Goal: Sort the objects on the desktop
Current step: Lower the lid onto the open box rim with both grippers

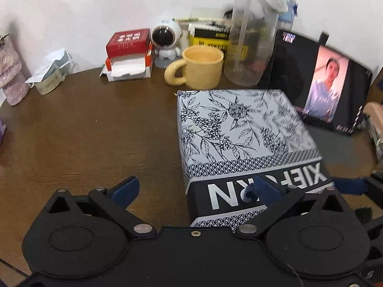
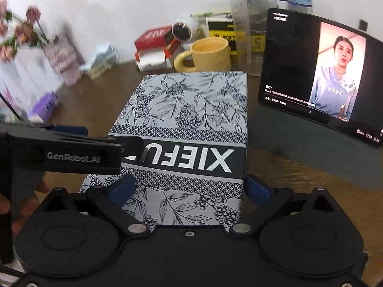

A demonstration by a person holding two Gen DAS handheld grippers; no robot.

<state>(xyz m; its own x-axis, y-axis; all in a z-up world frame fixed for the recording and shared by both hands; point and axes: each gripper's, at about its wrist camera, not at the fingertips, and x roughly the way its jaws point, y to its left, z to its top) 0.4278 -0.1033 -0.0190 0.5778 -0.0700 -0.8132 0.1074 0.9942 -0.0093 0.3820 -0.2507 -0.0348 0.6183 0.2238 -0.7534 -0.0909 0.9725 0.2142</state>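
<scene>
The right gripper [image 2: 189, 187] is spreading its blue fingers [image 2: 122, 187] wide on both sides of the white cardboard box with black berry drawings [image 2: 191, 110], apparently touching its sides. The left gripper [image 1: 194, 187] is also wide open, holding nothing; its right finger [image 1: 263, 189] is lying over the box's black band. The box is sitting on the brown wooden counter [image 1: 95, 129], near the yellow ceramic mug [image 1: 201, 68] and the black tablet [image 2: 318, 76].
</scene>
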